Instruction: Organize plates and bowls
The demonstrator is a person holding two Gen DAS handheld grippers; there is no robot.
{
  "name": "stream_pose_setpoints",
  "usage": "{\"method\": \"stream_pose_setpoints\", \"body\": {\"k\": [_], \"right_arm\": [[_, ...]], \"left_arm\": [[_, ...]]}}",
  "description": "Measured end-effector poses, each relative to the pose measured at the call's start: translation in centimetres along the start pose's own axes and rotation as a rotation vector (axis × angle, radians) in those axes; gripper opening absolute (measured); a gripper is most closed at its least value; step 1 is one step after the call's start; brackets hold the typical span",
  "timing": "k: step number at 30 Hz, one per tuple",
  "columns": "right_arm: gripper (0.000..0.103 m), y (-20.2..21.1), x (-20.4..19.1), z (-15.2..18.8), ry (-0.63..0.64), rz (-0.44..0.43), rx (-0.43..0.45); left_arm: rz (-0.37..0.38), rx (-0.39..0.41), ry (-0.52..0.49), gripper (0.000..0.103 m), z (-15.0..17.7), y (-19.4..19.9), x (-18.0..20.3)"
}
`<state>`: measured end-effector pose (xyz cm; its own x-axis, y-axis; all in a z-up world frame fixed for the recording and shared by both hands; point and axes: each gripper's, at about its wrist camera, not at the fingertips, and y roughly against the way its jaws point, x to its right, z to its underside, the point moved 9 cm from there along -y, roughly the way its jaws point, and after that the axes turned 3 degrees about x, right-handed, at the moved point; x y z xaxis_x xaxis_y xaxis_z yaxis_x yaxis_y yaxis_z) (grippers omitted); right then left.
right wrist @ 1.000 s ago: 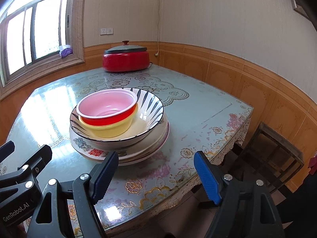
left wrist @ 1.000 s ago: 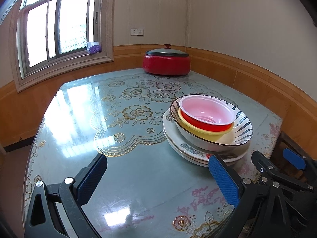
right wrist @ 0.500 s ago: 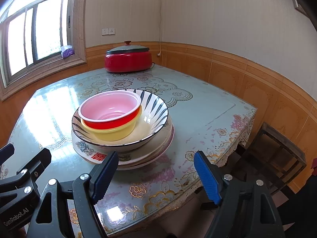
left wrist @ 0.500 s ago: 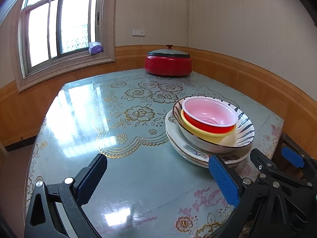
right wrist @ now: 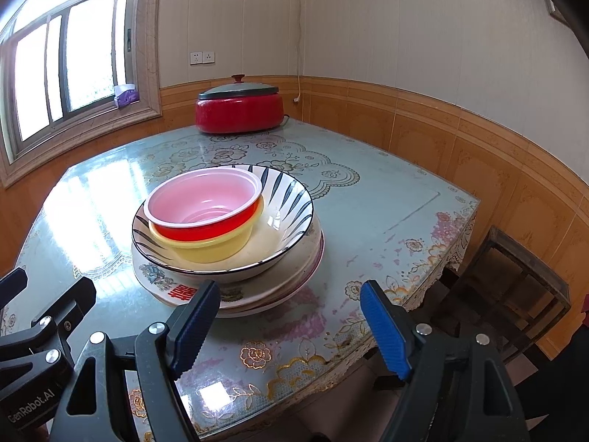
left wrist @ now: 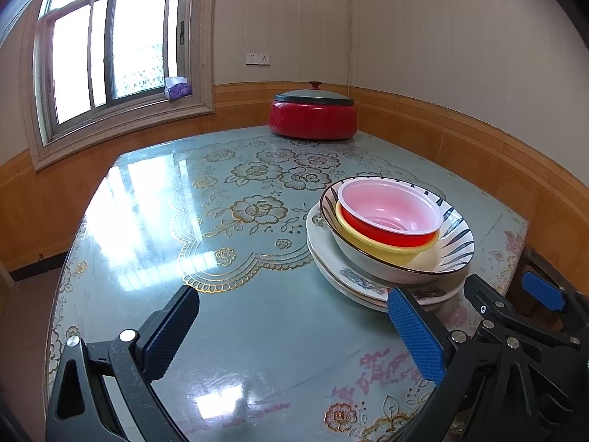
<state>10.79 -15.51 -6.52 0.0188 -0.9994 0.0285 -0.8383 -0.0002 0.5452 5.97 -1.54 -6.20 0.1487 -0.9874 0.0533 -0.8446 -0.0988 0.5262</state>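
A stack stands on the table: white patterned plates at the bottom, a striped bowl on them, a yellow bowl in it, and a red bowl with a pink inside on top. My left gripper is open and empty, low over the table, with the stack just beyond its right finger. My right gripper is open and empty in front of the stack, its left finger near the plates' rim.
A red pot with a grey lid stands at the table's far edge. A wooden stool is off the table's right corner. A tissue pack lies on the window sill. The floral table has walls on two sides.
Both grippers have drifted slightly; the stack sits a little further right in the left view and nearer in the right view. The dishes have not moved.
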Motion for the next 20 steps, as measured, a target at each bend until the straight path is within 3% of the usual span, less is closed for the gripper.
{"method": "stream_pose_setpoints", "body": {"k": [20], "right_arm": [[0.08, -0.41, -0.28, 0.13, 0.0, -0.01, -0.008]], "left_arm": [[0.001, 0.013, 0.008, 0.101, -0.08, 0.0, -0.15]]}}
